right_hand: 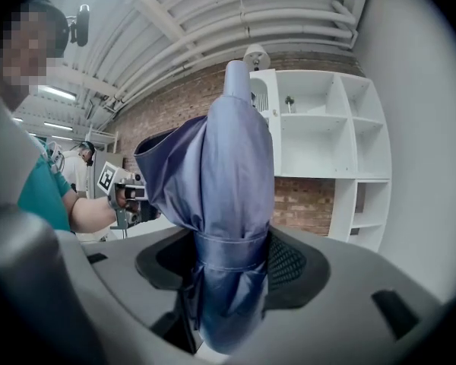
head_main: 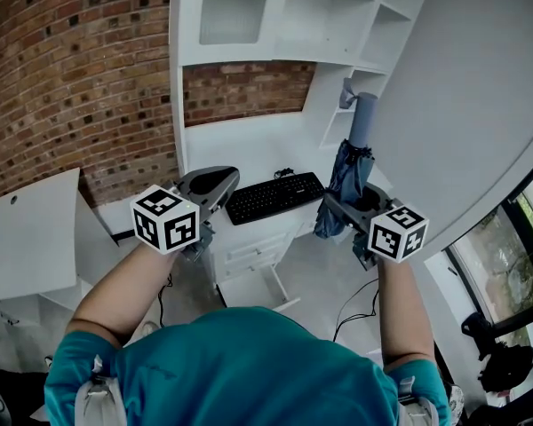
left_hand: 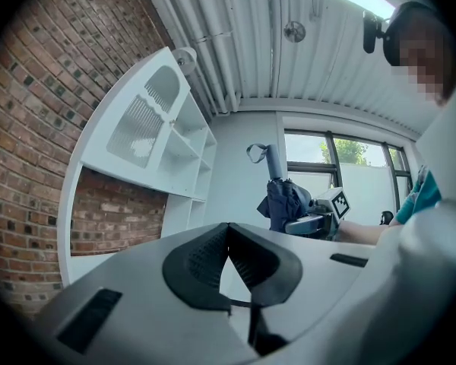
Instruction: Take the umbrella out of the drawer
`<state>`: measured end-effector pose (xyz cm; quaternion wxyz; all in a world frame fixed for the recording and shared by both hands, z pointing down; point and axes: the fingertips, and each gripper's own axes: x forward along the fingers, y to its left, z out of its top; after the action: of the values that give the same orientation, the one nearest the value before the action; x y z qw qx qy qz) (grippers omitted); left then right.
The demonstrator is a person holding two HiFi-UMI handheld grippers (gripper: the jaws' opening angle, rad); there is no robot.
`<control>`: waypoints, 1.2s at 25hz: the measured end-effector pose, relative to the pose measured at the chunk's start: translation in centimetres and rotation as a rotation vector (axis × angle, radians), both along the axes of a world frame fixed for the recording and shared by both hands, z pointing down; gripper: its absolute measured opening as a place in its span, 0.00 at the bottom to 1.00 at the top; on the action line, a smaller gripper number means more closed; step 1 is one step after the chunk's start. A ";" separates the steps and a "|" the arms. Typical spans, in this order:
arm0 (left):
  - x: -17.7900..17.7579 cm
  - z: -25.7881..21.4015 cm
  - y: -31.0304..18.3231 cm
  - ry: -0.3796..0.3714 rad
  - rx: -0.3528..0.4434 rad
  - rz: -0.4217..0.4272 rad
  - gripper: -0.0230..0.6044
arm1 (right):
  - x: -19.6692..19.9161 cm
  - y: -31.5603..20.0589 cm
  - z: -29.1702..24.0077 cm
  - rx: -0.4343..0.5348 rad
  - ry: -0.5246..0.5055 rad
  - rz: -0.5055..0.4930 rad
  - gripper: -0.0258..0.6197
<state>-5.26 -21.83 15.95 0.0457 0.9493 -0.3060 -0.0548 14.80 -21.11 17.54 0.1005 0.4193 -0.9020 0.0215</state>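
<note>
- The right gripper is clamped on the folded blue fabric umbrella. Its jaws stand wide around the bundled canopy, at the band that wraps it.
- The umbrella stands upright in that grip. A short end hangs below the jaws, and most of the canopy and the cylindrical grey-blue handle rise above them.
- It is well clear of the open white drawer, which lies far below and to the left of the right gripper, so the lift-out looks essentially done.
- Most of the length sits above the pinch, so I judge the load top-heavy. Hold the squeeze steady and avoid rolling the wrist, or the cloth may slip through the pads.
- The white shelving unit stands just ahead of and above the right gripper, so keep the handle tip away from its shelves while carrying.
- The left gripper has its jaws drawn together with nothing between them. It is held off to the left of the right gripper, well apart from the umbrella, and could steady the handle if the umbrella tips.
</note>
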 end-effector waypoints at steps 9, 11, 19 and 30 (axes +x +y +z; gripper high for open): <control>0.1 -2.4 0.2 0.001 0.008 0.010 0.06 | -0.3 -0.3 -4.0 0.045 -0.063 0.016 0.45; 0.2 -2.7 0.1 0.002 0.012 0.013 0.06 | -0.3 -0.5 -4.5 0.056 -0.068 0.017 0.45; 0.6 -2.8 0.6 -0.004 0.025 0.030 0.06 | -0.1 -0.2 -5.7 0.076 -0.113 0.017 0.45; 0.3 -3.0 0.9 0.003 0.029 0.045 0.06 | -0.3 -0.1 -5.7 0.059 -0.163 0.017 0.45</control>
<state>-4.98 -20.88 12.96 0.0338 0.9564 -0.2839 -0.0597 14.53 -21.23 11.82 0.0144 0.4264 -0.9039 0.0296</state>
